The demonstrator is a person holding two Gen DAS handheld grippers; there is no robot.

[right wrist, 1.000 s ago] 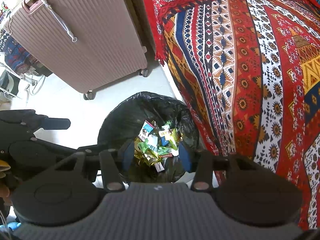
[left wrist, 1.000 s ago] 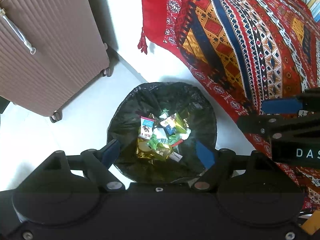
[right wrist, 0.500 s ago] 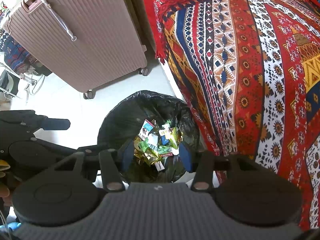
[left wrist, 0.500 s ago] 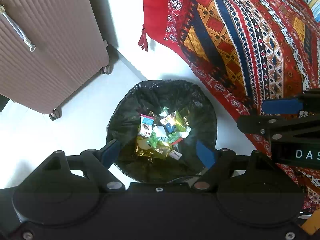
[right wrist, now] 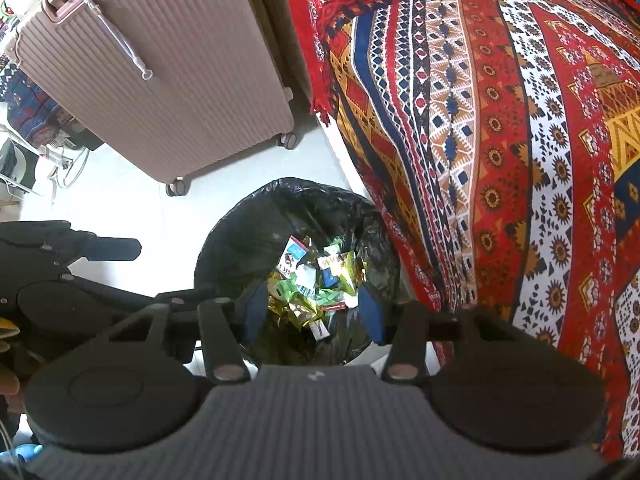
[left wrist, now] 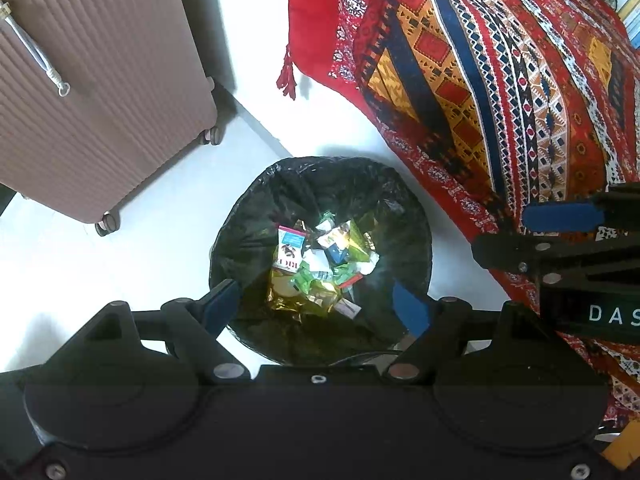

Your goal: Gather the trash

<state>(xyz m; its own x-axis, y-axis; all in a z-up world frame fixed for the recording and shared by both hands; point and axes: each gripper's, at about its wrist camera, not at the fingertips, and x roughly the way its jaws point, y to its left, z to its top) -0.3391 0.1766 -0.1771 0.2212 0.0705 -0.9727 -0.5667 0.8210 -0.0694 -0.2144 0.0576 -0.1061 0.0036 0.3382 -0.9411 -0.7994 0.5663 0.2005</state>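
A round bin lined with a black bag [left wrist: 256,216] stands on the white floor and also shows in the right wrist view [right wrist: 248,236]. Inside lie several colourful wrappers [left wrist: 316,268], green, gold and white, seen too in the right wrist view [right wrist: 316,280]. My left gripper [left wrist: 318,306] hangs open and empty above the bin's near rim. My right gripper [right wrist: 312,312] is open and empty above the bin as well. The right gripper shows at the right edge of the left wrist view [left wrist: 560,216], and the left gripper at the left of the right wrist view [right wrist: 112,248].
A ribbed pink-brown suitcase [left wrist: 92,80] on wheels stands left of the bin, also in the right wrist view [right wrist: 160,80]. A bed with a red patterned cover [left wrist: 500,80] runs along the right, close to the bin, also in the right wrist view [right wrist: 500,140].
Both views have shifted only slightly; the bin sits a touch higher in each view. Both grippers stay open and empty over the bin.
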